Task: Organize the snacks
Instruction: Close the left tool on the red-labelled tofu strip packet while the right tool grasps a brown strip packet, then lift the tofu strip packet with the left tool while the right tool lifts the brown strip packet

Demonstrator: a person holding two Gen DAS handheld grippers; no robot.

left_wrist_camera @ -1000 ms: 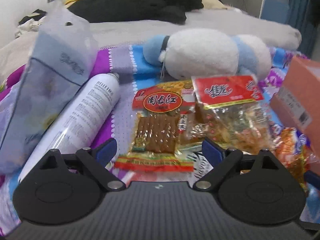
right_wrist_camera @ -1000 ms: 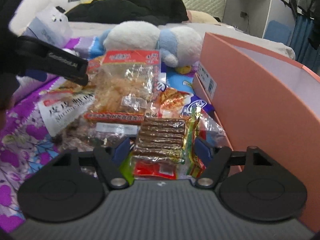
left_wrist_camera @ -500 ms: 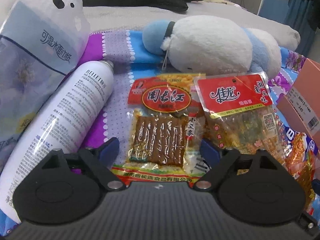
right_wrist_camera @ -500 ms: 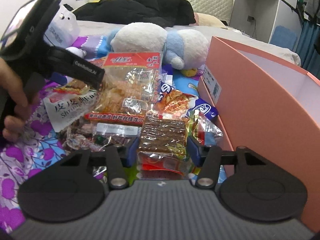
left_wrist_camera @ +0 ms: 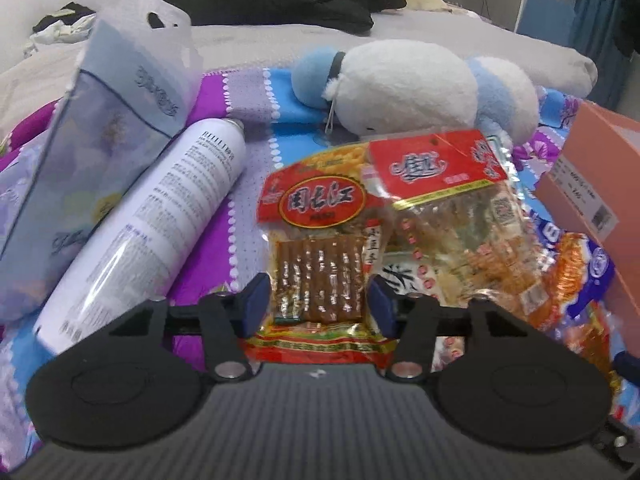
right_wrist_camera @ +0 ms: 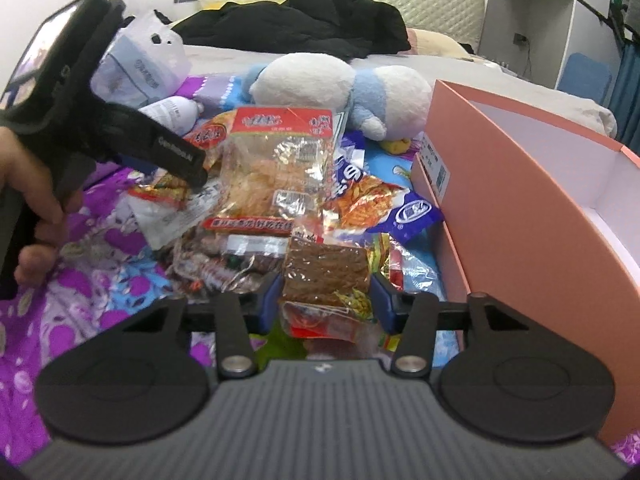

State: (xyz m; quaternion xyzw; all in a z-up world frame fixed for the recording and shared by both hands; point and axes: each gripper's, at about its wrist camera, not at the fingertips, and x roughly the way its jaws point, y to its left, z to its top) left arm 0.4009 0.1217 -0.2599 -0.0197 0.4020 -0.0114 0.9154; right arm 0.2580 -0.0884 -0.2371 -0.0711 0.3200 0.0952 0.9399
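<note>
A pile of snack packs lies on the bedspread. My left gripper (left_wrist_camera: 318, 306) is shut on a red pack of brown tofu strips (left_wrist_camera: 320, 256), its blue pads (left_wrist_camera: 256, 304) pressing both sides. Beside it lies a red-topped clear pack (left_wrist_camera: 452, 208). My right gripper (right_wrist_camera: 326, 306) is shut on another pack of brown strips (right_wrist_camera: 326, 272) and holds it slightly raised over the pile. The red-topped pack (right_wrist_camera: 276, 168) and an orange-blue pack (right_wrist_camera: 384, 204) lie beyond. The left gripper's body (right_wrist_camera: 120, 132) shows at the left of the right wrist view.
An open pink box (right_wrist_camera: 532, 232) stands at the right, also in the left wrist view (left_wrist_camera: 592, 184). A white spray can (left_wrist_camera: 160, 240), a tissue bag (left_wrist_camera: 100, 136) and a white-blue plush toy (left_wrist_camera: 404, 88) lie behind the pile. Black clothes (right_wrist_camera: 312, 20) lie on the bed.
Both grippers have closed onto their brown-strip packs. The right one has lifted its pack a little. The left gripper moved in closer over its pack.
</note>
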